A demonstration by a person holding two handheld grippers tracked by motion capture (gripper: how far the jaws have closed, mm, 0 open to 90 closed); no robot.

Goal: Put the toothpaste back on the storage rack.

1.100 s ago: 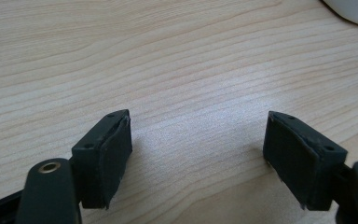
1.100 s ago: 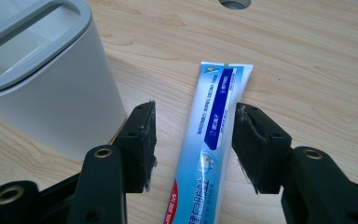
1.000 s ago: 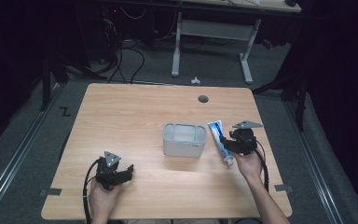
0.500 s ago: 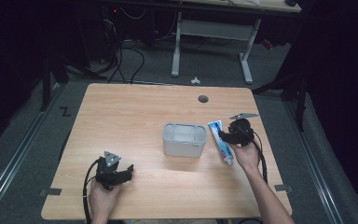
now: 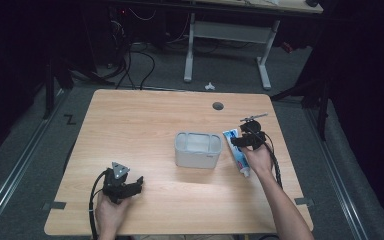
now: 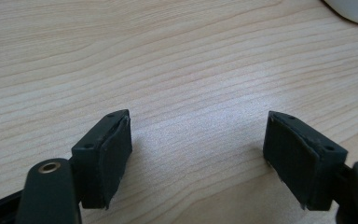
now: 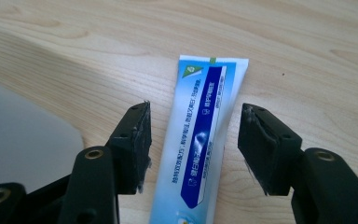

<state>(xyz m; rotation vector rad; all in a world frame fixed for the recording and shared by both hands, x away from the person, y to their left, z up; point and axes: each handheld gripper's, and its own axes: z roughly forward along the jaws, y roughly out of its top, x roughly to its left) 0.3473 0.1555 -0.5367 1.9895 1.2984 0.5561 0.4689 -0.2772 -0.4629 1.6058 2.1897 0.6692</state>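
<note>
Since the earlier high view, the right gripper (image 5: 240,141) has slid along the toothpaste tube (image 5: 236,148) toward its flat end, its jaws opening wider. Now it hovers over the tube, which lies flat near the tabletop's (image 5: 145,125) right edge, just beside the grey bin (image 5: 197,150). The left gripper (image 5: 130,186) rests by the front left corner.

Left gripper view: the left gripper (image 6: 198,154) has its 2 jaws wide apart over bare wood.

Right gripper view: the right gripper (image 7: 194,144) has its jaws apart on either side of the blue-and-white tube (image 7: 200,140), pads not pressing it. White Chinese characters run along the blue band; too small to read.
</note>
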